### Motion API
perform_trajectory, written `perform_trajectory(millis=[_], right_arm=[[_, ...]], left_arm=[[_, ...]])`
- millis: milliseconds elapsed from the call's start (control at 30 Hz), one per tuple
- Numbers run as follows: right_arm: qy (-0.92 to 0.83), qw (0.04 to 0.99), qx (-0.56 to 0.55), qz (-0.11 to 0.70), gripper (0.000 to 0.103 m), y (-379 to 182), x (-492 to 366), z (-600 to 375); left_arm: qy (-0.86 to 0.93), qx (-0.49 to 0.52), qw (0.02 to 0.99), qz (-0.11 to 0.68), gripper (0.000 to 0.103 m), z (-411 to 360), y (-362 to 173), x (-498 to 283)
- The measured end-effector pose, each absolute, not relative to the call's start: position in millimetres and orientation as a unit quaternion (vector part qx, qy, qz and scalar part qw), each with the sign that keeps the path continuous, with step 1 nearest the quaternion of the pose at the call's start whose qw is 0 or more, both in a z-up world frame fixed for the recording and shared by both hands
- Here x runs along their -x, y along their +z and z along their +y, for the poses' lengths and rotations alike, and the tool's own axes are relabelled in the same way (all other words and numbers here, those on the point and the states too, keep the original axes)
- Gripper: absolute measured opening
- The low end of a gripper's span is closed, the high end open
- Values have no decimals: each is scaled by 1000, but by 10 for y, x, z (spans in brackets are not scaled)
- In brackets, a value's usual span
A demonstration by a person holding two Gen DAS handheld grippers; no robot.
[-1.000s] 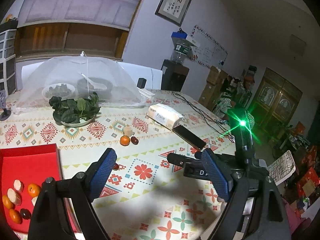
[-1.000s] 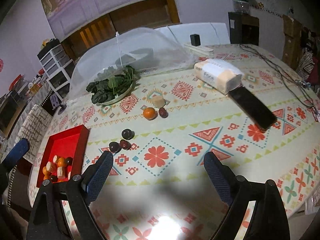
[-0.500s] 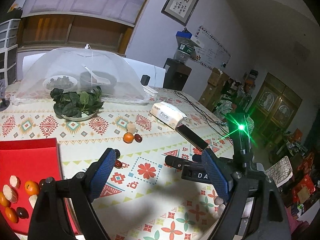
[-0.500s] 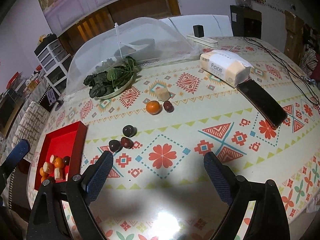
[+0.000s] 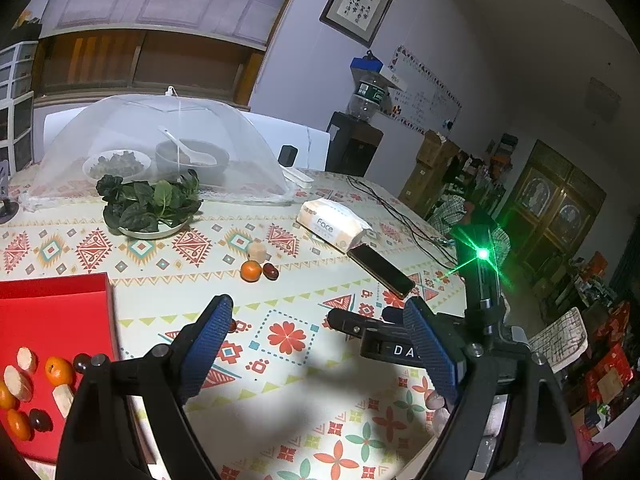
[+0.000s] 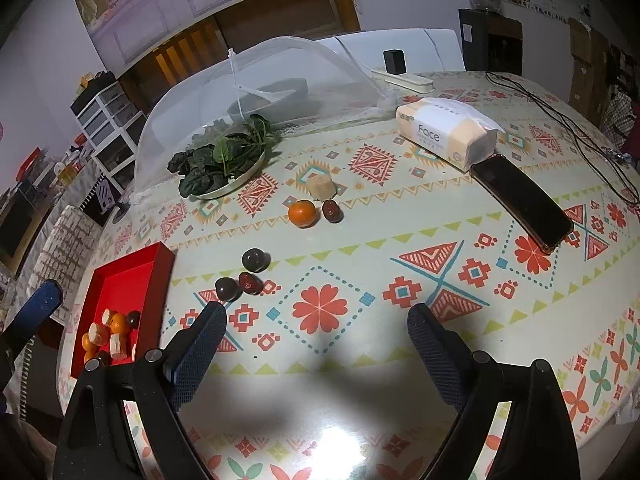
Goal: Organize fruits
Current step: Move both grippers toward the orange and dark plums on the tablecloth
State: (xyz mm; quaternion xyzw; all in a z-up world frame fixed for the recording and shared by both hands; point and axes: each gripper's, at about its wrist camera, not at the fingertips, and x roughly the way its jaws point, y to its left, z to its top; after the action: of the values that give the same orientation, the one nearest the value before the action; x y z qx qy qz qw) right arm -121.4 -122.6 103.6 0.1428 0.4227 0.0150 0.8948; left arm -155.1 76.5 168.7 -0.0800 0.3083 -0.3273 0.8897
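Both pairs of tongs hover over a round table covered in a patterned oilcloth, each with its blue-padded jaws spread wide and nothing between them. The right gripper points down at a red flower motif; the left gripper hangs above the table's near-left part, beside the red tray.

Just beyond the right gripper's left finger lie 3 dark plums in a loose cluster, 2 of them touching and the 3rd slightly farther off. Farther across the table, a mandarin sits just beside a red date, with a pale cut chunk of fruit right behind them.

The red tray, at the table's left edge, holds several mandarins, pale fruit pieces and dark fruits gathered at its near end.

Beyond the loose fruit stands a plate of leafy greens, and behind it a white mesh food cover over 2 bowls. To the right, a pack of tissues marked "Face" lies touching a black phone. Black cables trail across the far right of the table.

In the left wrist view, the right gripper's body shows a green light.
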Motion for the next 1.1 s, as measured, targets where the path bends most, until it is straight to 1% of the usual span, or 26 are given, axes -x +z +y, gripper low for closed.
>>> perform_trajectory(millis=[200, 367, 400, 433, 500, 633, 767, 933, 1100], right_arm=[[37, 895, -150, 419, 94, 939, 1206, -1283], [56, 895, -150, 415, 94, 851, 1204, -1351], [59, 897, -149, 413, 94, 841, 1213, -1370], [63, 898, -147, 409, 94, 829, 1221, -1402], [68, 900, -142, 406, 95, 808, 1230, -1457], [72, 907, -122, 396, 95, 780, 1263, -1608], [59, 919, -78, 381, 95, 793, 1301, -1732], [58, 929, -33, 364, 95, 828, 1313, -1810], [78, 929, -24, 361, 95, 845, 1246, -1810]], left_arm=[[-290, 62, 903, 311, 87, 714, 1682, 1544], [-201, 36, 929, 309, 87, 734, 1567, 1462], [-170, 25, 935, 310, 89, 738, 1512, 1430], [-145, 17, 939, 313, 94, 737, 1462, 1405], [-104, 8, 941, 322, 95, 745, 1350, 1339], [-62, -2, 937, 345, 95, 733, 1162, 1236], [-24, -24, 937, 347, 95, 650, 1060, 1208], [-3, -35, 936, 351, 95, 550, 1019, 1180], [5, -40, 933, 359, 95, 483, 999, 1131]])
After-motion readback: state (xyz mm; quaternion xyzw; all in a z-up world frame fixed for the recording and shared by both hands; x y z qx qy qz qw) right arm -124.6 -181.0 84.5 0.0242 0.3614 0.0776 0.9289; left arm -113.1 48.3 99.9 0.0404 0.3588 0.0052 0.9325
